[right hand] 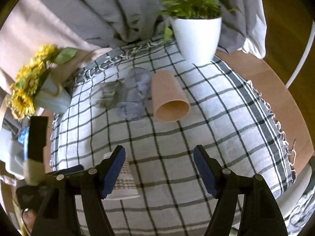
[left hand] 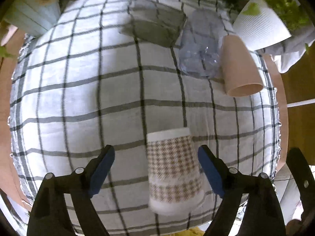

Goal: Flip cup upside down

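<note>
**Patterned cup stands rim-down between the open left fingers**

The patterned cup (left hand: 174, 172) stands on the checked cloth (left hand: 78, 98) with its wide rim at the bottom and its narrower base on top, so its long axis runs upright, leaning slightly in the fisheye. It sits at the near edge of the cloth, inside the span of the left gripper (left hand: 156, 170), nearer the right-hand finger than the other. Both fingers stand wide apart and neither pad touches the cup; the tongs hold nothing.

The right gripper (right hand: 159, 172) is likewise spread wide and empty, hovering over bare cloth. In its view the patterned cup (right hand: 126, 184) shows partly behind the left-hand finger, outside the gap.

At the far side of the cloth three more cups lie on their sides in a row: a tan cup (right hand: 169, 99) with its open mouth facing the camera, a clear bluish cup (right hand: 133, 96) just beside it, and a dark glass (right hand: 109, 96) beyond that, blurred. A white plant pot (right hand: 196, 37) stands at the cloth's far corner, and a vase of yellow flowers (right hand: 29, 90) off its left edge.

A broad stretch of cloth between the patterned cup and the row is open. The fringed edge (right hand: 275, 122) runs along the right, with brown table (right hand: 265, 74) beyond.
</note>
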Tool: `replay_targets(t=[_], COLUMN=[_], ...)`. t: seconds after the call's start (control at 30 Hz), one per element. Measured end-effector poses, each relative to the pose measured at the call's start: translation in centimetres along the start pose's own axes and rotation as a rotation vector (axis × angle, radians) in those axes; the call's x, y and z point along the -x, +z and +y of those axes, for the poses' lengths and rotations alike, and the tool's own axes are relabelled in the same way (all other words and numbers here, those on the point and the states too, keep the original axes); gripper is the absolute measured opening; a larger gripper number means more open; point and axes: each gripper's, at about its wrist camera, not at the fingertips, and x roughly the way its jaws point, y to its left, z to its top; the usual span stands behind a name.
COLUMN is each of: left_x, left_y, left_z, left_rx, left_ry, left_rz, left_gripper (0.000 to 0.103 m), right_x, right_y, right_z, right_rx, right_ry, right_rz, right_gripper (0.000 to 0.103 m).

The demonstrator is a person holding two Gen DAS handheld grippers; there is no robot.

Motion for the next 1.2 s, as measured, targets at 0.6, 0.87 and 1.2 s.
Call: replay_targets(t=[0.6,0.87,1.2], left_x=[-1.2,2.7,5.1], left_y=[0.8,-0.7,-3.8], left_z=[-1.9,-2.3,-3.4], left_rx=[-0.054,-0.090,-0.197], left_ry=[0.002,-0.003,0.051], left_rz=[0.036,-0.112,-0.258], left_gripper=[0.054,0.053,0.053], right_x=[-1.4,0.7,2.0], right_y=[0.5,0.3,-0.8], right_z=[-1.7,-1.7,-2.9], right_rx=[0.030,0.069,0.110], right_ry=[0.018,0.051,0.016], right_rz=[0.039,0.001,-0.036], right_gripper=[0.071,0.071,0.071])
